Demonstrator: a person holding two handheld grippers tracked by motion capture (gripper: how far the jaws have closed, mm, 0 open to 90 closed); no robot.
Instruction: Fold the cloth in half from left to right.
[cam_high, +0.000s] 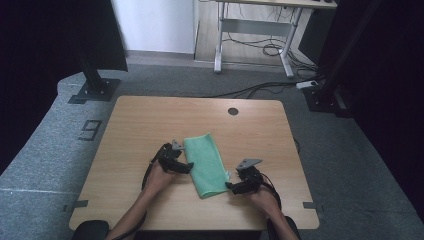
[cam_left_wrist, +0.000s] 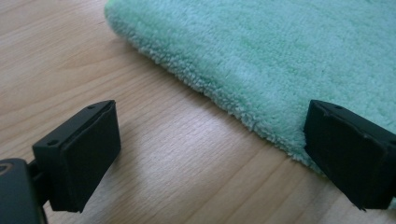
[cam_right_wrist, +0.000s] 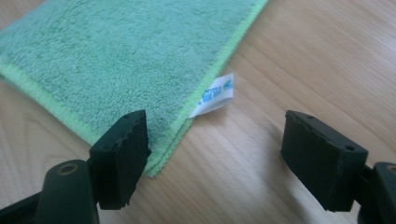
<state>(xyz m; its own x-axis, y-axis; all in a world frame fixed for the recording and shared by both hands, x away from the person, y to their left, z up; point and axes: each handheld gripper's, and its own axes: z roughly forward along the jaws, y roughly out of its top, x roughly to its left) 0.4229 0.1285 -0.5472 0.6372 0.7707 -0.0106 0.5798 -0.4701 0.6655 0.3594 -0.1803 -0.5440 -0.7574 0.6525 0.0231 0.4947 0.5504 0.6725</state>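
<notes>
A folded green towel (cam_high: 206, 164) lies on the wooden table (cam_high: 150, 120), long side running away from the person. My left gripper (cam_high: 187, 166) is at the towel's left folded edge (cam_left_wrist: 210, 93), jaws open, one jaw on bare wood and the other over the cloth. My right gripper (cam_high: 229, 186) is at the towel's near right corner (cam_right_wrist: 161, 154), open, with a white care label (cam_right_wrist: 212, 95) sticking out between its jaws. Neither gripper holds anything.
A dark round hole (cam_high: 233, 111) sits near the table's far edge. Beyond the table are a black stand base (cam_high: 95, 90), a white desk frame (cam_high: 255, 30) and cables (cam_high: 260, 90) on the grey floor.
</notes>
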